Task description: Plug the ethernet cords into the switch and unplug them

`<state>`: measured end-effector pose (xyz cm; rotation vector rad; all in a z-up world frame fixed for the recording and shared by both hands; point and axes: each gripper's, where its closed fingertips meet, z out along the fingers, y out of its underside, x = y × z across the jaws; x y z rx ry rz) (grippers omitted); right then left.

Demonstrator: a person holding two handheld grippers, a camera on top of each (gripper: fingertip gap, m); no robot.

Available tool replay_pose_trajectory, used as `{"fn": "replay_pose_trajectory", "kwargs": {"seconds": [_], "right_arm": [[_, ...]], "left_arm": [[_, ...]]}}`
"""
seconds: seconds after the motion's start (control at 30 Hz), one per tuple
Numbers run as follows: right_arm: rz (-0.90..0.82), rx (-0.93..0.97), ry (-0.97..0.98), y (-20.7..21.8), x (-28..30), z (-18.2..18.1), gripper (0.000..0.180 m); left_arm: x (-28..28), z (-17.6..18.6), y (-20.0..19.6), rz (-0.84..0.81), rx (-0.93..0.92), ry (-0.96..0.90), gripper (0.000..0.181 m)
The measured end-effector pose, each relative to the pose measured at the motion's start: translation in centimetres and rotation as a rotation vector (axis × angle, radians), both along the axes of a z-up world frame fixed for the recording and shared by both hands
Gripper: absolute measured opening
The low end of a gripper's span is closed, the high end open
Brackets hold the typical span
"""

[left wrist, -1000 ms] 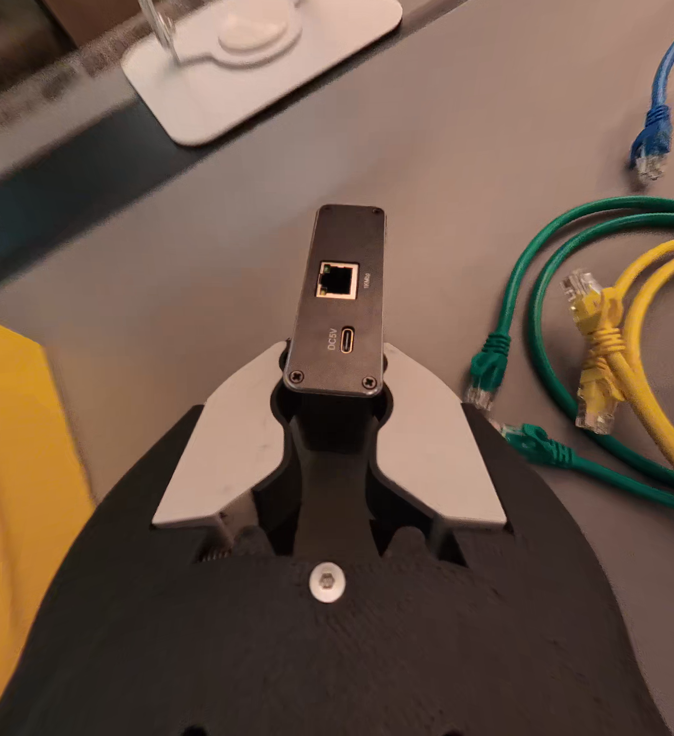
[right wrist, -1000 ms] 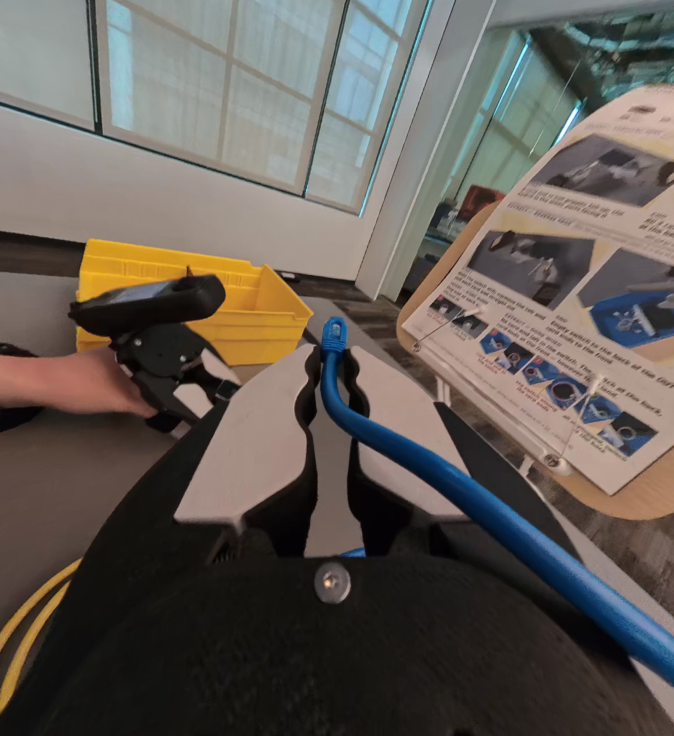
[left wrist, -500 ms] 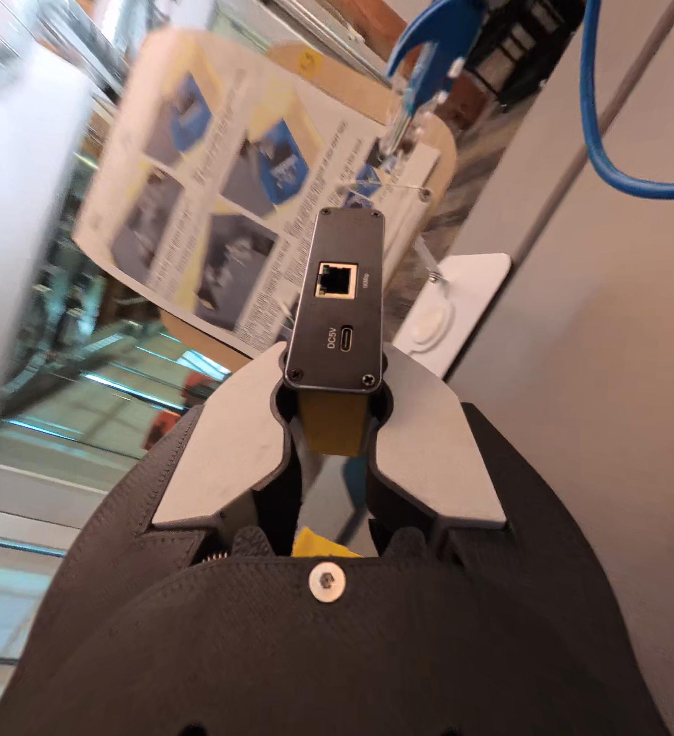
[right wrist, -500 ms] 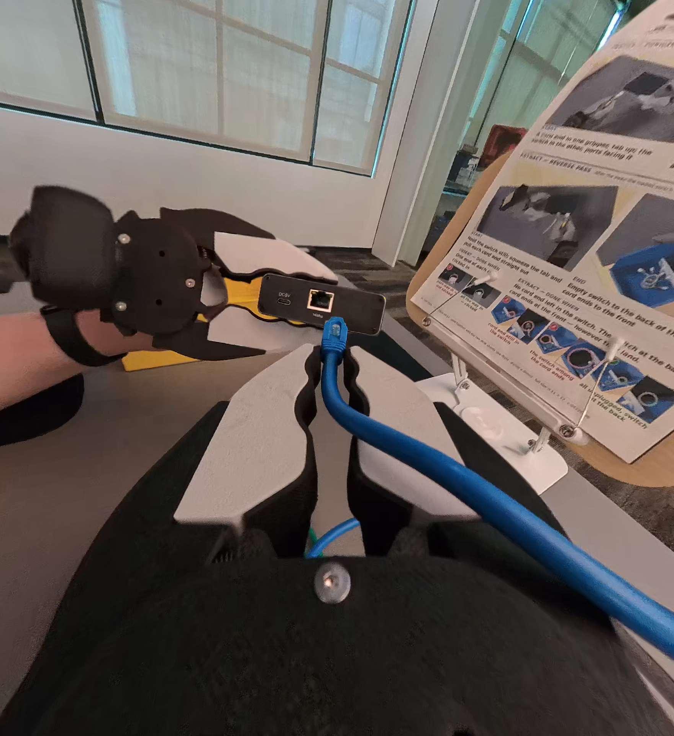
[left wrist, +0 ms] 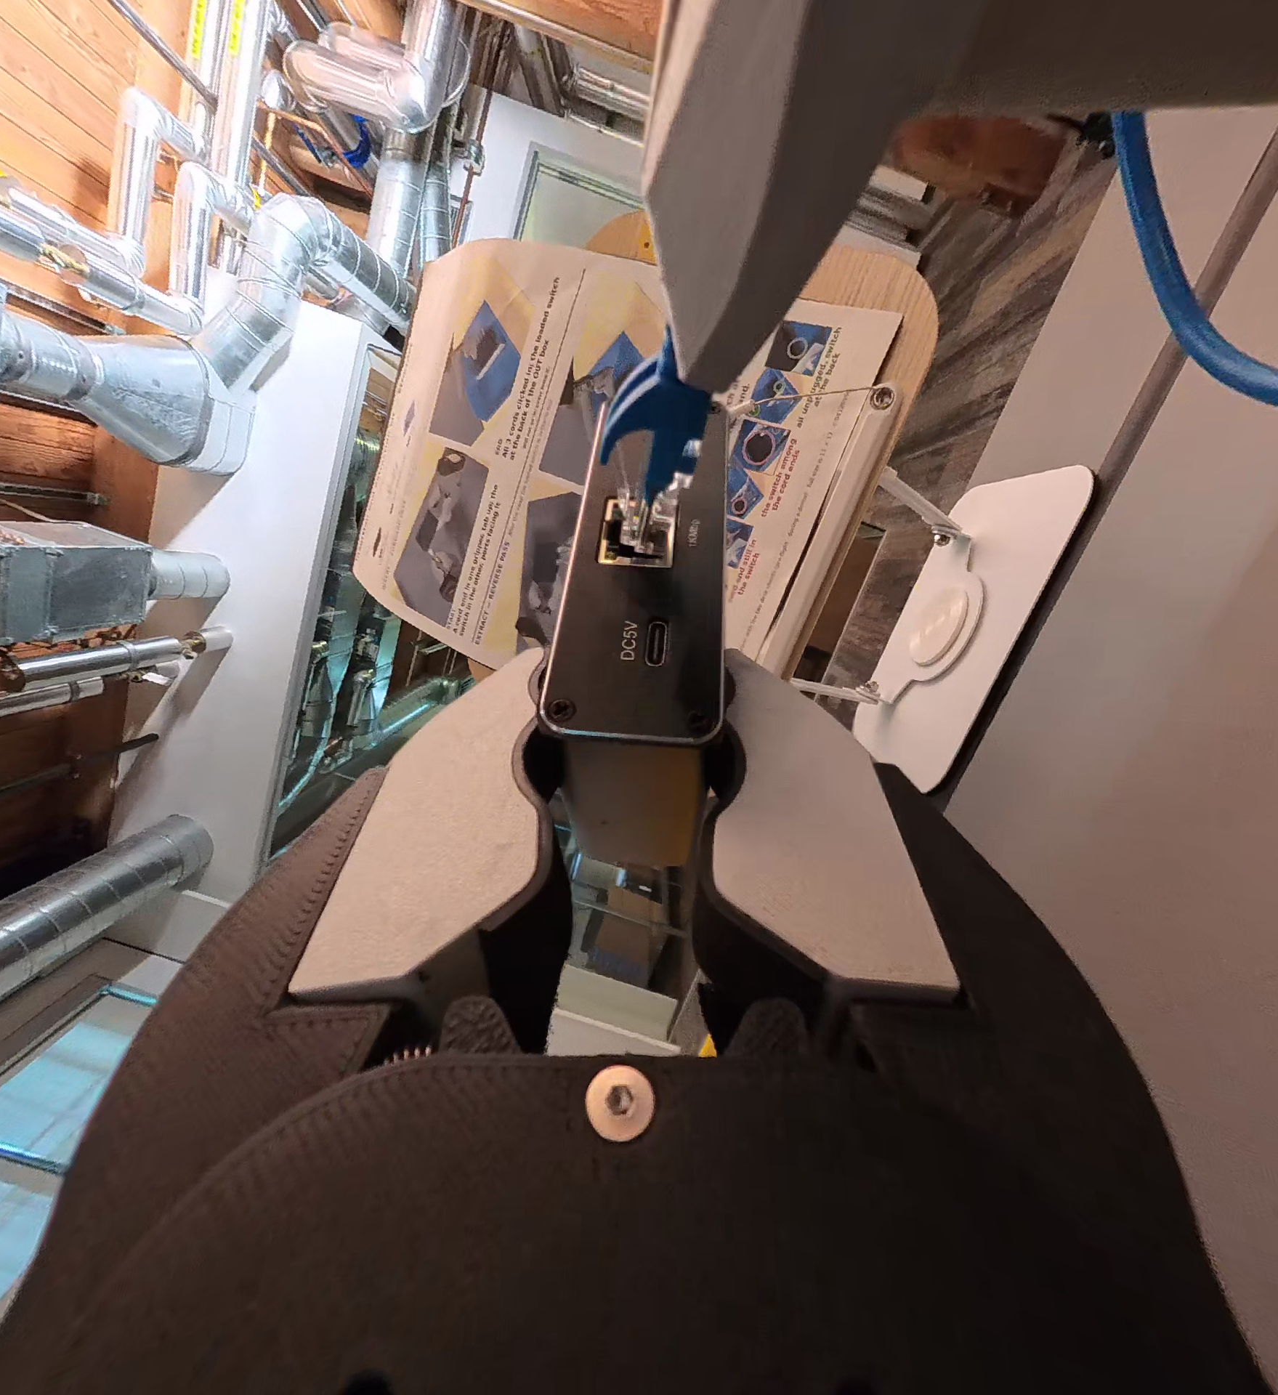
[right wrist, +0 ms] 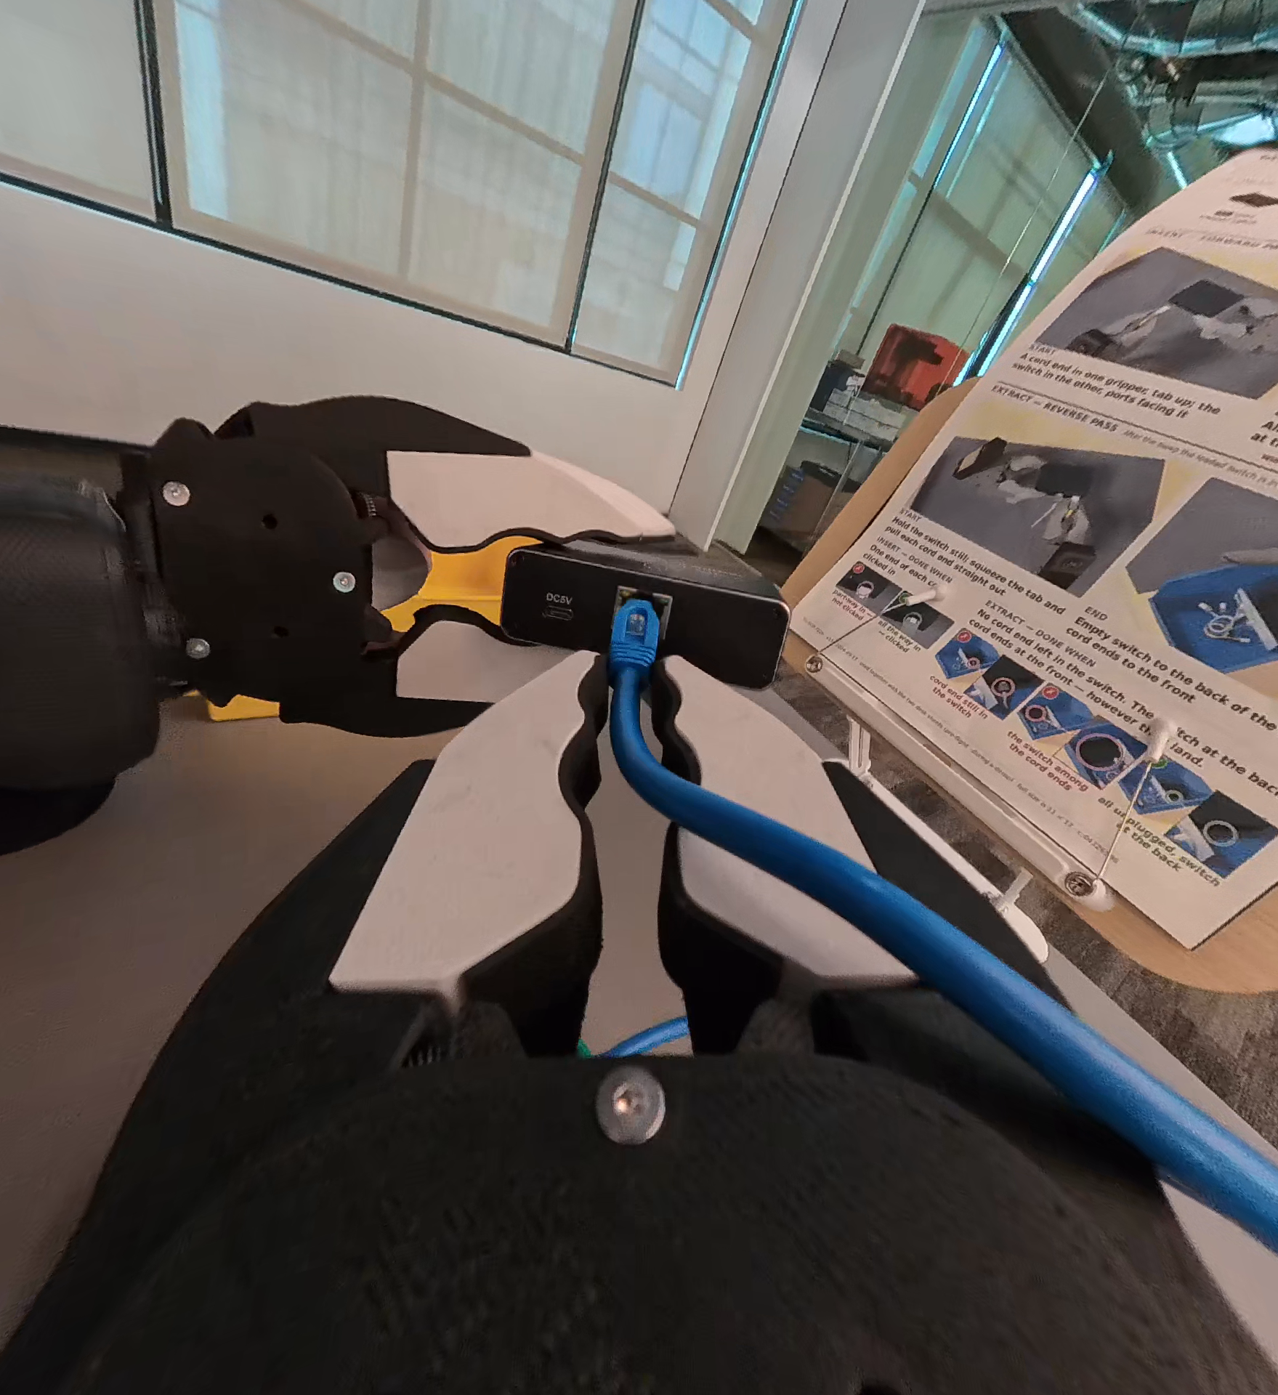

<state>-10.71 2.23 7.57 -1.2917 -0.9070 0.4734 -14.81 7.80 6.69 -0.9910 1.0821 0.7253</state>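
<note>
Two hand-held grippers have met: my left hand-held gripper point(left wrist: 632, 743) pinches the switch point(left wrist: 639, 596), swung up off the surface since a second ago, and my right hand-held gripper point(right wrist: 624, 679), pressed onto the blue cord point(right wrist: 809, 860), has brought its clear plug point(left wrist: 639, 513) to the port mouth. I judge insertion begun, not clicked. Matte black metal box, rubbery round cable, ribbed blue boot.

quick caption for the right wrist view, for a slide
Right gripper feeds the blue ethernet cord into the black switch held by the left gripper.
</note>
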Motion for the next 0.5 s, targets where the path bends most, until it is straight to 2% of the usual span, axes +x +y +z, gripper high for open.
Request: {"fn": "replay_pose_trajectory", "kwargs": {"seconds": [0.5], "right_arm": [[0.006,0.012,0.053,-0.5,-0.3,0.3,0.012]], "left_arm": [[0.4,1.1,-1.7,0.028,0.121,0.118,0.036]]}}
